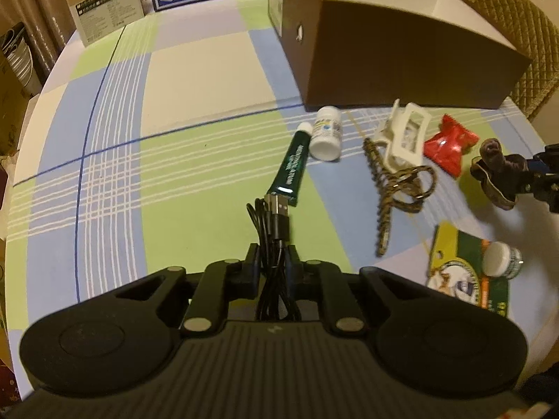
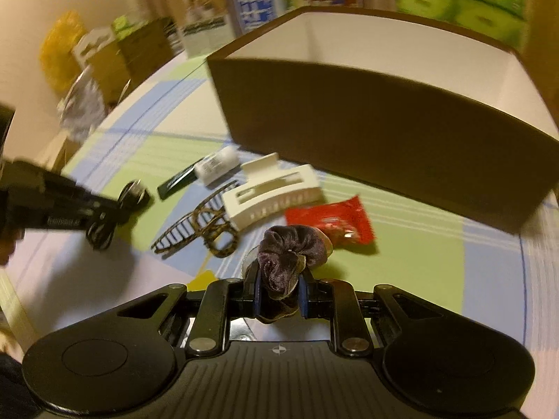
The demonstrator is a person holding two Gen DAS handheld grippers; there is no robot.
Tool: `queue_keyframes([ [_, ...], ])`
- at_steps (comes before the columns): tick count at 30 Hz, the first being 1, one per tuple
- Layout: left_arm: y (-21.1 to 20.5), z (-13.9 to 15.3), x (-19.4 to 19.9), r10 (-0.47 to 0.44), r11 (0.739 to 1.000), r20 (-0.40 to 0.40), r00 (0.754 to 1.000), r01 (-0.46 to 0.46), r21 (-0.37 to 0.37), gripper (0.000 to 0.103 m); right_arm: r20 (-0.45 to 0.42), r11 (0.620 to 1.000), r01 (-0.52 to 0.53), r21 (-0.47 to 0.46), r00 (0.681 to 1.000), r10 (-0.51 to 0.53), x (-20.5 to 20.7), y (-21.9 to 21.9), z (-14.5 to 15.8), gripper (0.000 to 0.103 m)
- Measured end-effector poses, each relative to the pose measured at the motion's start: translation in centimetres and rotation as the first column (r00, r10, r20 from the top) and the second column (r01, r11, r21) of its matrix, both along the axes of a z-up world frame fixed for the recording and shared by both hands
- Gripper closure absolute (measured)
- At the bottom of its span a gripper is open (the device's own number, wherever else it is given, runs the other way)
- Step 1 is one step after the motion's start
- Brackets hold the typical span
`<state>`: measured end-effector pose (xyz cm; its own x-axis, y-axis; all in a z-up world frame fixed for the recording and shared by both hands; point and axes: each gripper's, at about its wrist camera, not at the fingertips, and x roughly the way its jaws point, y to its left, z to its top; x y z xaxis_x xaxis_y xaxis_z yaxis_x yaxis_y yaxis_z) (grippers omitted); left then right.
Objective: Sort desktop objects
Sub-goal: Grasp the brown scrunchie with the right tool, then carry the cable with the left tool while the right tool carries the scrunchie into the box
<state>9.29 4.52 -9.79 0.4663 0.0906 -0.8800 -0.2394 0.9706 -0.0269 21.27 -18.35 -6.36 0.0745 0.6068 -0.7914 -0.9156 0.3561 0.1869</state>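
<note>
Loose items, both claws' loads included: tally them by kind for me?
Hair accessories: 3, white claw clip, leopard clip, velvet scrunchie in the right claw
Bottles and jars: 2, white bottle, small jar
Tubes: 1, green tube
Cables: 1, black USB cable in the left claw
Packets: 2, red packet, green-yellow packet
Total: 9

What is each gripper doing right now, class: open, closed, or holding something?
Left gripper: closed on the coiled black USB cable.
Right gripper: closed on the dark velvet scrunchie.
</note>
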Motion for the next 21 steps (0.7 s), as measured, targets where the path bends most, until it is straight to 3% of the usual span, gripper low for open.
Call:
queue_keyframes([
  [12, -2.2, 4.7, 0.8, -0.068, 0.998, 0.12, 0.991, 0.068, 0.0, 0.093, -0.025, 0.994, 0.095, 0.044, 0.995, -0.094, 1.8, -2.6, 2.0, 0.086],
  [21, -4.0, 7.6, 3.6, -0.128, 0.992, 0.202, 0.971, 0.129, 0.011, 0.093, -0.005, 0.989, 0.121, 0.081, 0.993, -0.121, 3.3, -2.8, 4.0, 0.086],
])
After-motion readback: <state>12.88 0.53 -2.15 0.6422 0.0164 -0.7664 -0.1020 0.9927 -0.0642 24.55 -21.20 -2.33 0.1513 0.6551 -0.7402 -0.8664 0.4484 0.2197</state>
